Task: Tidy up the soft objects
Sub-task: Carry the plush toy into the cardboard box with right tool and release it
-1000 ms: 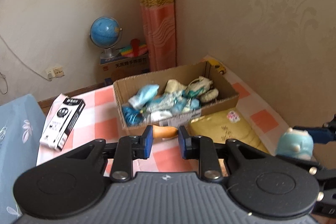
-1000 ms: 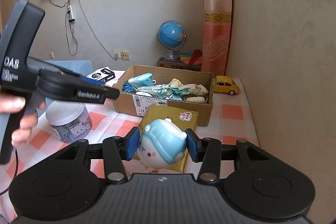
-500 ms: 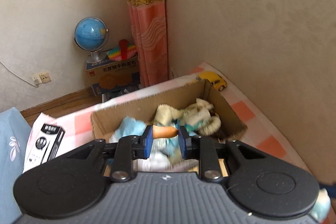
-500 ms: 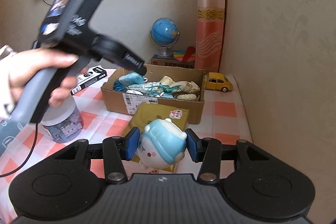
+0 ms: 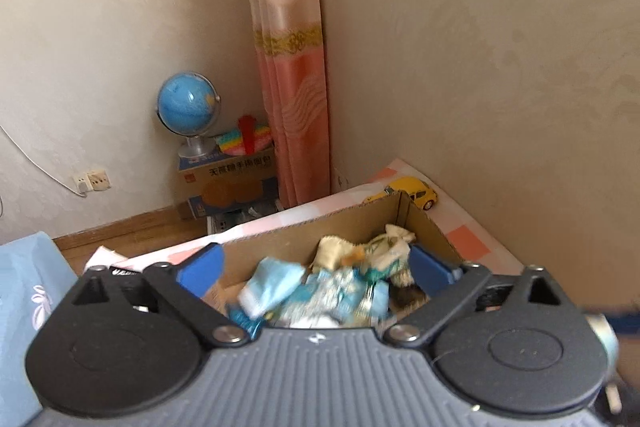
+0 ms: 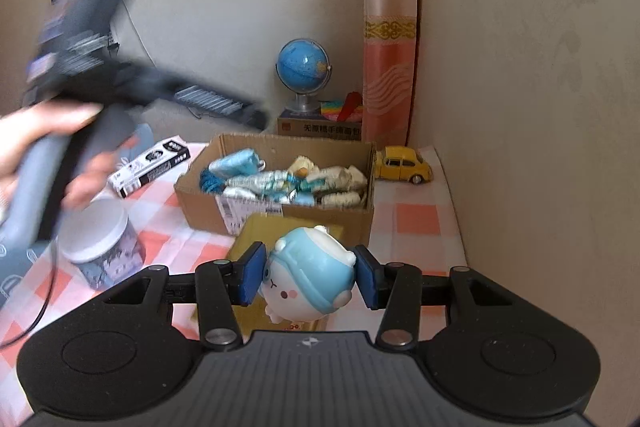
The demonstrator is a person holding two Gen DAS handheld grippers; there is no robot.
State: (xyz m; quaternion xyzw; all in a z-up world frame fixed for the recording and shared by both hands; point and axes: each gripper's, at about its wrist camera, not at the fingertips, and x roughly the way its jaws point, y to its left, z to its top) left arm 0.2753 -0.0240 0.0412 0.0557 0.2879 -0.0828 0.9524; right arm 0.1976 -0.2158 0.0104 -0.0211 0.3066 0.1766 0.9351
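Note:
A cardboard box [image 5: 312, 227] holds several soft items [image 5: 332, 291] in blue, teal and cream; a small orange bit [image 5: 352, 258] shows among them. My left gripper [image 5: 316, 267] hangs over the box, its jaws opening wide with nothing between the pads. In the right wrist view the same box [image 6: 200, 203] stands on the checked cloth ahead. My right gripper [image 6: 310, 279] is shut on a round blue and white plush toy [image 6: 312, 275], held above a flat yellow packet [image 6: 256, 239] in front of the box.
A hand [image 6: 48, 131] carries the blurred left gripper at the upper left. A white-lidded jar [image 6: 100, 247] and a black and white carton [image 6: 150, 167] lie left of the box. A yellow toy car [image 6: 402, 165] sits behind it. A wall panel [image 6: 540, 107] runs close along the right.
The left gripper carried an orange item from in front of the box to above it, then opened; the item no longer sits between its pads. The right gripper still holds the plush.

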